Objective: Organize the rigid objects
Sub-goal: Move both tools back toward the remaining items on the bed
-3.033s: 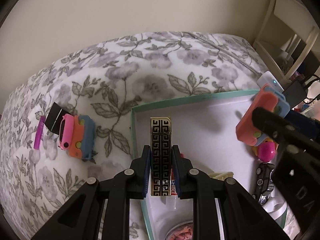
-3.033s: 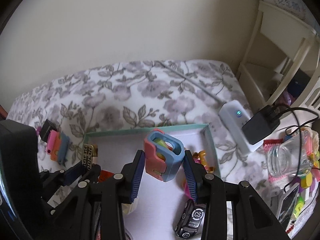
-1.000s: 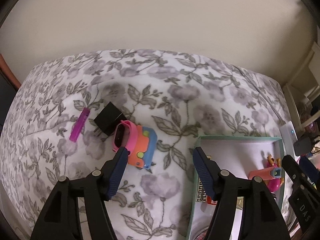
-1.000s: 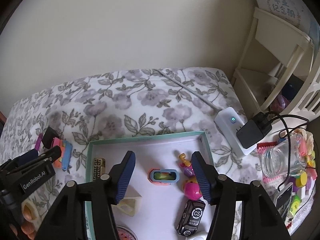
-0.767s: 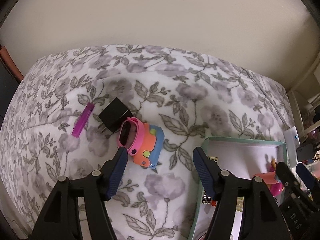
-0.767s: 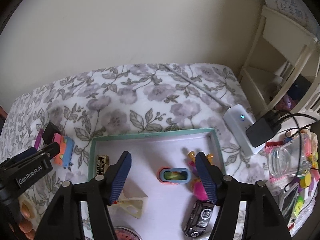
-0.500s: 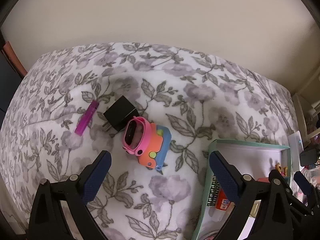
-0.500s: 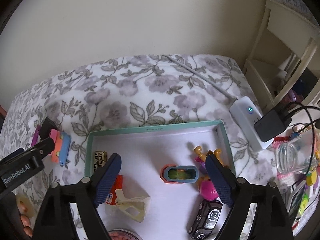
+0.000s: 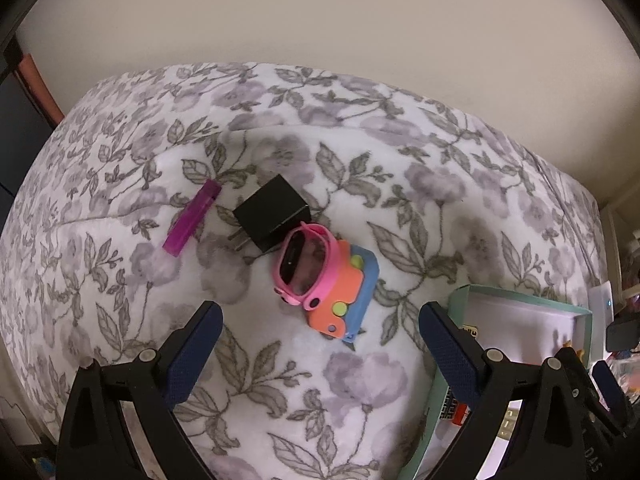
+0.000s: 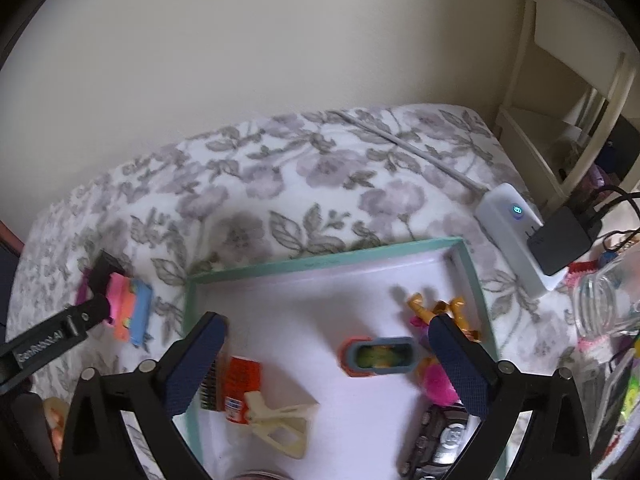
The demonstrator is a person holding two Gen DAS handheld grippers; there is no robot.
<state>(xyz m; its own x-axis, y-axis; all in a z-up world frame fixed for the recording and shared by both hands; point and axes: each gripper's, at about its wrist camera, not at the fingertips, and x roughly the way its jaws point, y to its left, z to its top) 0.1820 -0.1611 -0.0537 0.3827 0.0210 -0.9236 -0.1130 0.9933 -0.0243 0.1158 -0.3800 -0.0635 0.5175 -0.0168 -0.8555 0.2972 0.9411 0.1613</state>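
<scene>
Hovering spread wide and empty, the left gripper (image 9: 318,334) has the pink-and-orange toy (image 9: 326,282) just ahead, its long axis slanting toward the teal box (image 9: 454,300).

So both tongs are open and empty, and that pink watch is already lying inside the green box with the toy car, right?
Not quite. Both the left tongs and right tongs are open and empty, but the pink watch lies outside the green box, on the flowered blanket beside a black charger. The left wrist view shows it.
</scene>
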